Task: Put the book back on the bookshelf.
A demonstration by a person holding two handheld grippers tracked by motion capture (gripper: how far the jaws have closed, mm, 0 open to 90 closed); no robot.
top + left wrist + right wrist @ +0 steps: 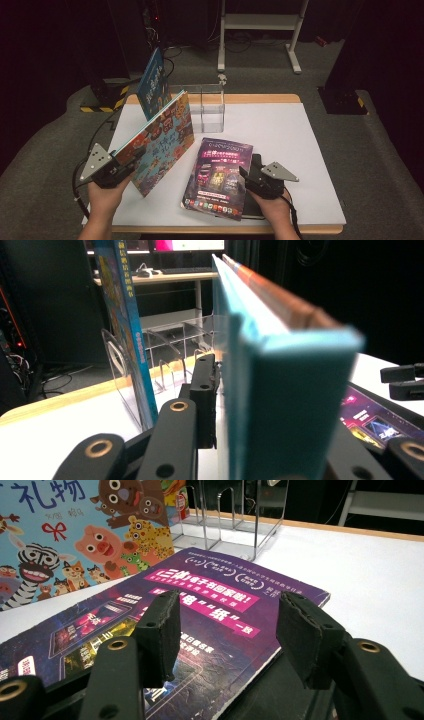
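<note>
Nearest the high camera, two forearms come in from the bottom edge; the left gripper (119, 167) is clamped on the lower corner of a picture book (159, 140) with a teal spine, which stands tilted on the white table (280, 135); the right gripper (257, 181) hovers with jaws parted and nothing between them, over the edge of a purple book (217, 172) lying flat; under that book's right edge lies a thin black book (256, 165); behind the picture book stands a clear acrylic rack (210, 107), with a blue book (152, 82) leaning in its left end and its other slots bare.

Close up in the left gripper view, the picture book's teal edge (280, 390) sits between the black jaws, held upright; beyond the left jaw the blue book (122, 315) stands against the rack's clear dividers (170, 345), right in the path ahead; the purple book (370, 420) lies low at the right.

From the right gripper view, both pads (160, 630) stand apart above the purple book's cover (220, 595); the picture book's animal cover (75, 540) rises at the left, just beside it; the rack (240, 515) stands behind with empty slots.
</note>
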